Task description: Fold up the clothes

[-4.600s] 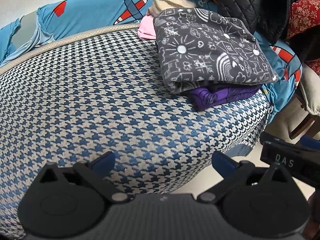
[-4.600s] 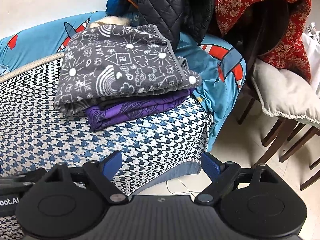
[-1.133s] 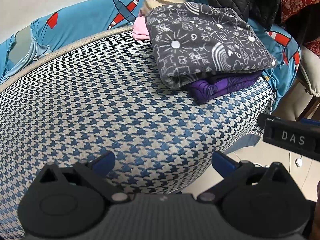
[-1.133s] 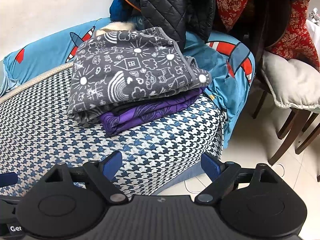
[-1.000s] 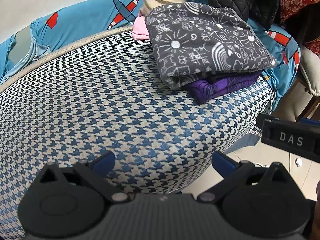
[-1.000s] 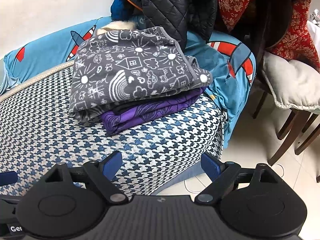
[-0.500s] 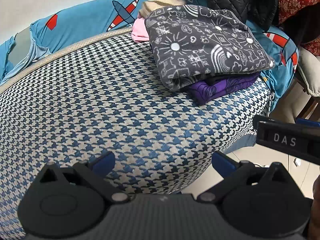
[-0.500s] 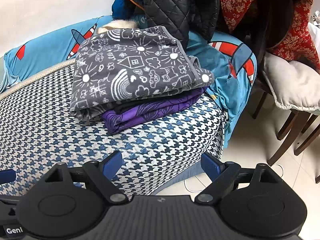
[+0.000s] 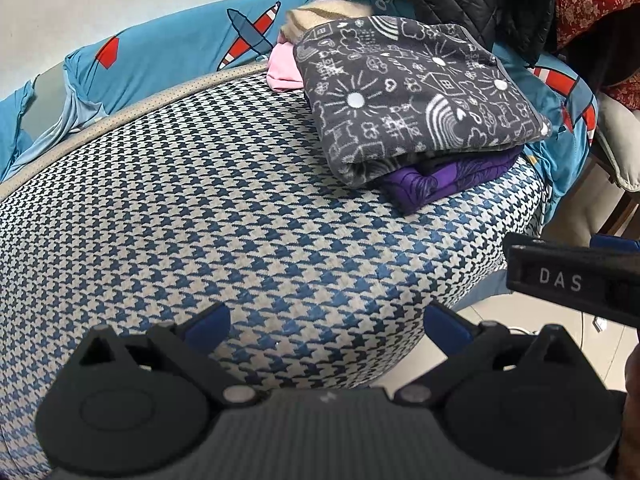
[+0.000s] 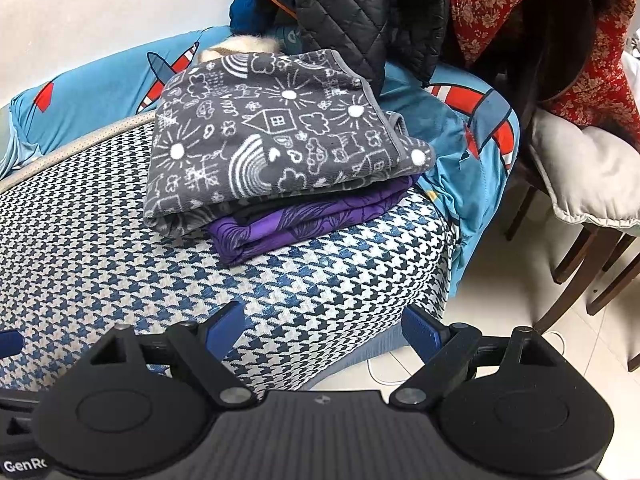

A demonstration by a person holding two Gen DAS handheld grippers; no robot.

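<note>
Now your left gripper (image 9: 326, 322) and right gripper (image 10: 322, 326) both gape empty; two folded garments, grey doodle-print fleece (image 10: 272, 136) atop purple cloth (image 10: 304, 222), occupy the houndstooth cushion's (image 9: 200, 208) far corner.

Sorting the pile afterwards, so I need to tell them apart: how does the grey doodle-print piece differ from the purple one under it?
The grey doodle-print piece lies on top; the purple piece is beneath it, only its front edge showing. The grey one has white drawings of suns, houses and rainbows; the purple one has faint dark line patterns. The grey looks thicker and fleecy, the purple thinner. Both are folded, on the houndstooth surface.
</note>
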